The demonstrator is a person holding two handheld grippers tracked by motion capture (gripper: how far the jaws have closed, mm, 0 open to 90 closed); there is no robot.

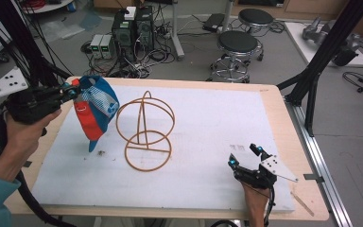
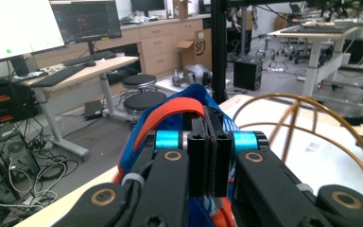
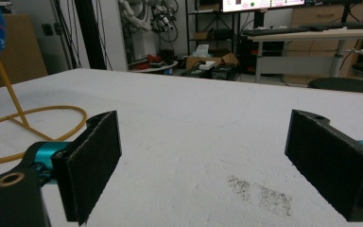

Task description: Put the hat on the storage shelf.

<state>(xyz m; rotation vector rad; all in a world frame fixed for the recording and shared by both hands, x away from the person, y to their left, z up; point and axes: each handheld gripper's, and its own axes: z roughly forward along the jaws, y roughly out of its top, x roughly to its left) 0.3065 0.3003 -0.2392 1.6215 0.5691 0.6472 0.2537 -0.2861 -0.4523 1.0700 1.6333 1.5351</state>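
High view: my left gripper stands at the far-left corner of the desk, raised above its white mat. Its fingers are clenched on the upper edge of a blue, orange and white cloth bag, which hangs free from them, its pointed lower end just above the mat. Just to the right of the bag stands an orange wire stand: a flat ring lies on the mat and upright hoops rise from it. I cannot tell whether bag and stand touch.

Left gripper view: I see the two fingers pressed flat together with the orange hem of the cloth bag pinched between them; blue fabric bulges behind and below. The hoops of the wire stand curve past on the right.

Right gripper view: my right gripper rests low over the mat, its fingers released, standing wide apart with nothing between them. Part of the stand's ring lies on the mat at the left.

In the high view, the right gripper sits near the front-right part of the mat, well apart from bag and stand.
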